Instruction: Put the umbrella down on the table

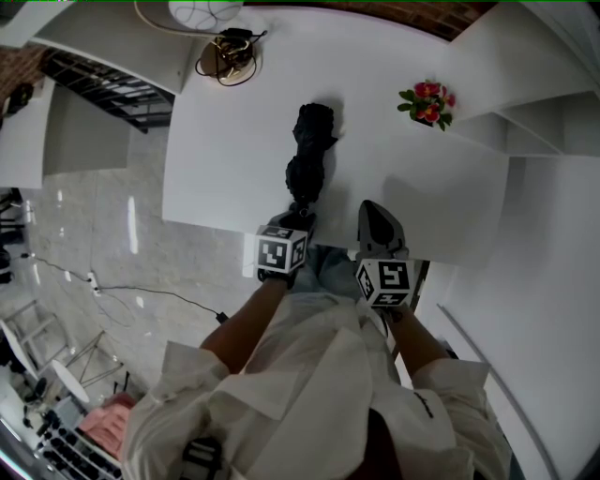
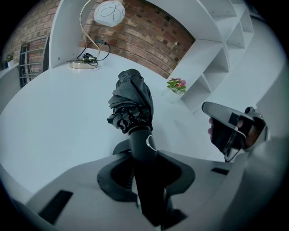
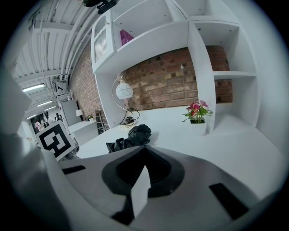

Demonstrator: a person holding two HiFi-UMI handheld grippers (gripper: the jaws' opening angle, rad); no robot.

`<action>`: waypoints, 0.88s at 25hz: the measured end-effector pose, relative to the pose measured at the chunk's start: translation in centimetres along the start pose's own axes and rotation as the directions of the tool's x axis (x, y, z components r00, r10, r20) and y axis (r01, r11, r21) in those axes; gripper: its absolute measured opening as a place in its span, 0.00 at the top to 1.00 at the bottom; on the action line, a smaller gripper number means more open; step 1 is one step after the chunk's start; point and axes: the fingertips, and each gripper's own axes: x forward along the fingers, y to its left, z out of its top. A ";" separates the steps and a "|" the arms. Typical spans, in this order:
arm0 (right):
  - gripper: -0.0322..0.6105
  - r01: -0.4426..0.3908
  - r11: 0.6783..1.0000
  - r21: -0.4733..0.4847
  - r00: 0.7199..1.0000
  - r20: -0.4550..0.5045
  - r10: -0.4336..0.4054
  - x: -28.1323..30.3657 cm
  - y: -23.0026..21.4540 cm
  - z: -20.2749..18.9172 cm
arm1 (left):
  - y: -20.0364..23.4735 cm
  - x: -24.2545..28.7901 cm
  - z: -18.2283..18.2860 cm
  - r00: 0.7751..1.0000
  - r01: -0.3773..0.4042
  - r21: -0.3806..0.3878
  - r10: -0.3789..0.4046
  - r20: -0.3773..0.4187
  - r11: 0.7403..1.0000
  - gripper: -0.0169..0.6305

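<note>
Two grippers sit at the near edge of a white table [image 1: 220,159], low in the centre of the head view. The left gripper [image 1: 300,216] is pinching the handle of a folded black umbrella [image 1: 309,155]; in the left gripper view the dark handle runs straight up between the jaws of this gripper [image 2: 145,178], with both pads pressed on it. The umbrella stretches from the gripper toward the top of the frame, over the middle of the table, and its bunched cloth end seems to lie on the tabletop.

Just right of it, the right gripper [image 1: 378,223] has its jaws pressed together with nothing between them, as the right gripper view [image 3: 140,182] shows. It is close beside the umbrella without touching it.

A small pot of red flowers [image 1: 428,103] stands at the upper right of the table, and a lamp [image 1: 208,11] with a coiled cord stands at the top edge.
</note>
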 end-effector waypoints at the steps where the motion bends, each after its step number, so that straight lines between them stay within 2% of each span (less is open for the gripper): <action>1: 0.92 0.001 1.000 0.002 1.000 -0.001 -0.001 0.0 0.0 0.0 | 0.0 0.0 0.0 1.000 -0.002 0.001 0.002 -0.002 1.000 0.78; 22: 0.92 0.000 1.000 0.008 1.000 0.002 0.000 0.3 0.0 0.3 | 0.3 0.4 0.0 0.998 -0.039 0.015 0.040 -0.044 0.999 0.77</action>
